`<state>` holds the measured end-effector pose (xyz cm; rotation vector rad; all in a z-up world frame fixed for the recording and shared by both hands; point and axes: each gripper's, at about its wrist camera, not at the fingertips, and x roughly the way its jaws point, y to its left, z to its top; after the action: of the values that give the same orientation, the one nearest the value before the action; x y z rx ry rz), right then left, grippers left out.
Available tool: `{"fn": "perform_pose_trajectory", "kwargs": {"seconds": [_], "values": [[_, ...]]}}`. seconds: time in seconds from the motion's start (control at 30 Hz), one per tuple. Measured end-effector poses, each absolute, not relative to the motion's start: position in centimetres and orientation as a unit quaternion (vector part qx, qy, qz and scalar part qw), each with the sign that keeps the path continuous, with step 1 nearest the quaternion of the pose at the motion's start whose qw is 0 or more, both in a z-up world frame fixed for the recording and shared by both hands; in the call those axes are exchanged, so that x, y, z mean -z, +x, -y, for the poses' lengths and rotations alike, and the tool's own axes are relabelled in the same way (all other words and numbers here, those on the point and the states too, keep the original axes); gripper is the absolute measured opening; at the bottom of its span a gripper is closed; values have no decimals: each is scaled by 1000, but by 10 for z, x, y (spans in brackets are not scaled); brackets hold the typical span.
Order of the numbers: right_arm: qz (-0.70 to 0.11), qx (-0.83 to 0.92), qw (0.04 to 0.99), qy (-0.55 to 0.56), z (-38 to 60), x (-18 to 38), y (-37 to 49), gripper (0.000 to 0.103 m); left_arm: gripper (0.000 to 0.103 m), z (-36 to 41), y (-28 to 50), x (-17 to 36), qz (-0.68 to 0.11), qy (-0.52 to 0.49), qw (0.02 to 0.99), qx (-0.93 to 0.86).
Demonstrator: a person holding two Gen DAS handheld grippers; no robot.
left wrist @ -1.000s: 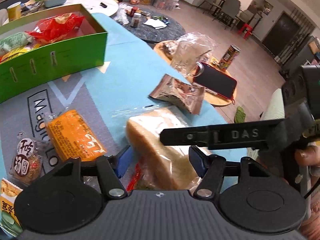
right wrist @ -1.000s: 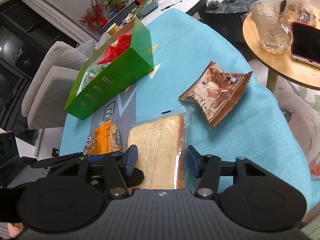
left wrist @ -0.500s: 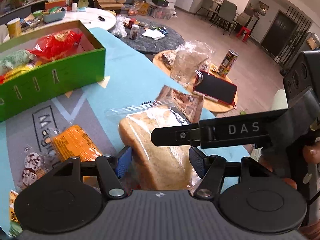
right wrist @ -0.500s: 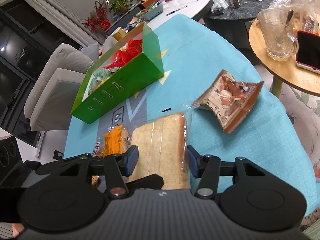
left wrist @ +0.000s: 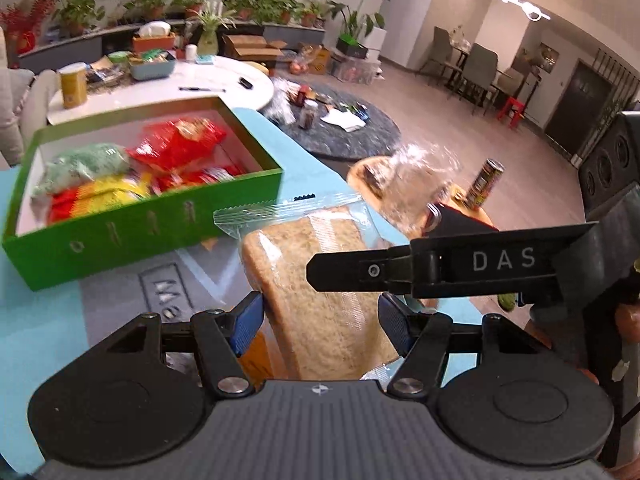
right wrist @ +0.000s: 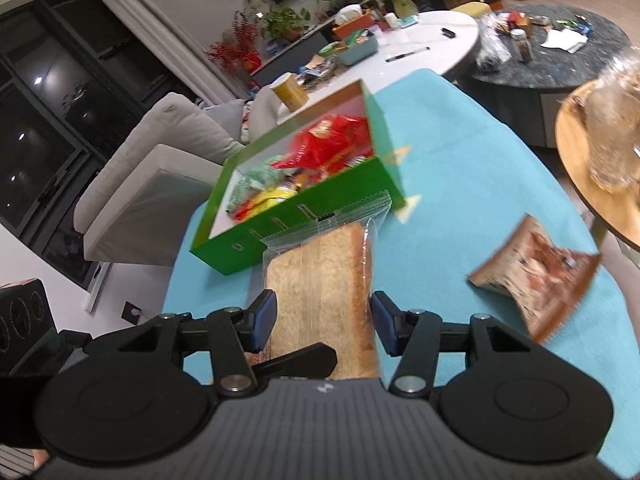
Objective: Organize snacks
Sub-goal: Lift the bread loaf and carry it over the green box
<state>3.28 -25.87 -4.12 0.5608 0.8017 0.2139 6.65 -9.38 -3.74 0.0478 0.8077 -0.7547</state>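
A bag of sliced bread [left wrist: 316, 280] in clear wrap is held up off the table between both grippers. My left gripper [left wrist: 322, 316] is shut on it from one side, my right gripper [right wrist: 323, 322] from the other; the bread also shows in the right wrist view [right wrist: 324, 292]. The right gripper's finger [left wrist: 400, 270] crosses in front of the bread. A green box [left wrist: 132, 224] holding red, yellow and green snack bags stands ahead; it also shows in the right wrist view [right wrist: 316, 204]. A brown snack packet [right wrist: 536, 276] lies on the teal cloth at right.
An orange packet [left wrist: 256, 356] lies under the bread. A round wooden side table [right wrist: 592, 152] with a glass jug, a phone and a can [left wrist: 486, 182] stands at right. A white table and a dark round table stand behind the box.
Both grippers have lifted the bread off the cloth and tilted it up toward the green box. The box looks closer and its inside is in view.
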Motion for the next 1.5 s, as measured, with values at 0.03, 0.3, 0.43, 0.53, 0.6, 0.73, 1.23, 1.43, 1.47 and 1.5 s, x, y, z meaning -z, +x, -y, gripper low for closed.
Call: {"fn": "perform_pose_trajectory", "kwargs": {"seconds": [0.03, 0.3, 0.43, 0.53, 0.6, 0.73, 1.23, 1.43, 1.47, 1.5], "values": [[-383, -105, 878, 267, 257, 39, 36, 49, 60, 92, 68, 35, -380, 24, 853, 356], [-370, -120, 887, 250, 241, 26, 57, 49, 60, 81, 85, 20, -361, 25, 869, 339], [-366, -126, 888, 247, 238, 22, 66, 49, 60, 78, 94, 18, -358, 25, 872, 332], [-357, -128, 892, 248, 237, 17, 75, 49, 60, 77, 104, 14, -353, 22, 877, 326], [-345, -134, 896, 244, 237, 14, 82, 50, 60, 77, 112, 11, -350, 19, 879, 322], [-328, -143, 901, 247, 239, 12, 99, 50, 60, 78, 132, 6, -344, 13, 886, 312], [-301, -145, 909, 251, 250, 9, 153, 50, 60, 96, 188, -1, -311, 30, 901, 301], [-296, -141, 910, 252, 253, 11, 167, 50, 60, 100, 207, 4, -315, 33, 901, 297], [-294, -141, 911, 251, 253, 11, 168, 50, 60, 101, 210, 5, -315, 33, 901, 297], [-292, -140, 912, 250, 254, 12, 170, 50, 60, 102, 213, 6, -315, 32, 901, 298]]}}
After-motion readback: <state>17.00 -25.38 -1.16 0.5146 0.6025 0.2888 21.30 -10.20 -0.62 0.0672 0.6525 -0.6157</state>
